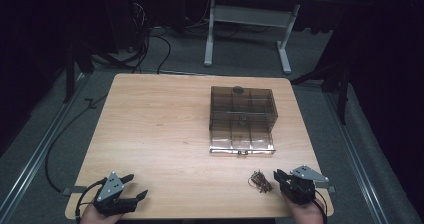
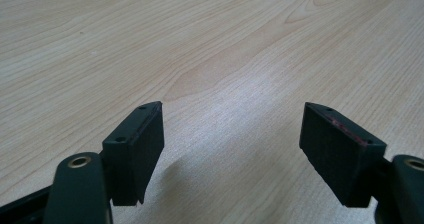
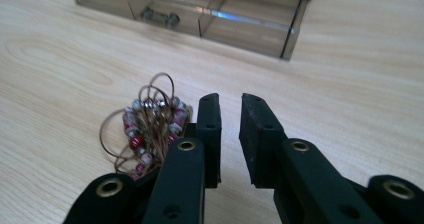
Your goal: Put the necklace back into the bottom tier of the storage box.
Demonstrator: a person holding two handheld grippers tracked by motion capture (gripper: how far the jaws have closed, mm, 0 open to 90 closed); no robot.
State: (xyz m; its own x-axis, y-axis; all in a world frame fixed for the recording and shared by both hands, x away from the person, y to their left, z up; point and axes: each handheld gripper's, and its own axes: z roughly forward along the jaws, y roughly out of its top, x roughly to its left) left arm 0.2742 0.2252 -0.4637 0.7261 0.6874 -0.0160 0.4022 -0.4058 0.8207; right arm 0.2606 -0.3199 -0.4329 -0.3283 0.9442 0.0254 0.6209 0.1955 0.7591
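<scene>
the wooden tabletop [image 1: 165,129] carried a smoky transparent plastic box [image 1: 243,115] with inner compartments, standing on the right half, toward the far side. its front flap lay open and flat on the wood, facing the person.

near the front edge on the right lay a small tangle of thin brown wire with red and pale beads [image 1: 260,181]. it was well apart from the box, between the box and the person.

the left gripper [image 1: 134,186] was at the front left corner of the tabletop, held by a hand [image 1: 95,215]. in the left gripper view its jaws stood wide apart, released, with bare wood between them and nothing held.

the right gripper [image 1: 278,174] was at the front right corner, just beside the beaded wire, on its right side. in the right gripper view the jaws were nearly together, with a narrow gap and nothing between them. the beaded wire [image 3: 148,129] lay just left of the left jaw; whether it touched the jaw i could not tell. the box [image 3: 200,11] showed farther ahead.
</scene>
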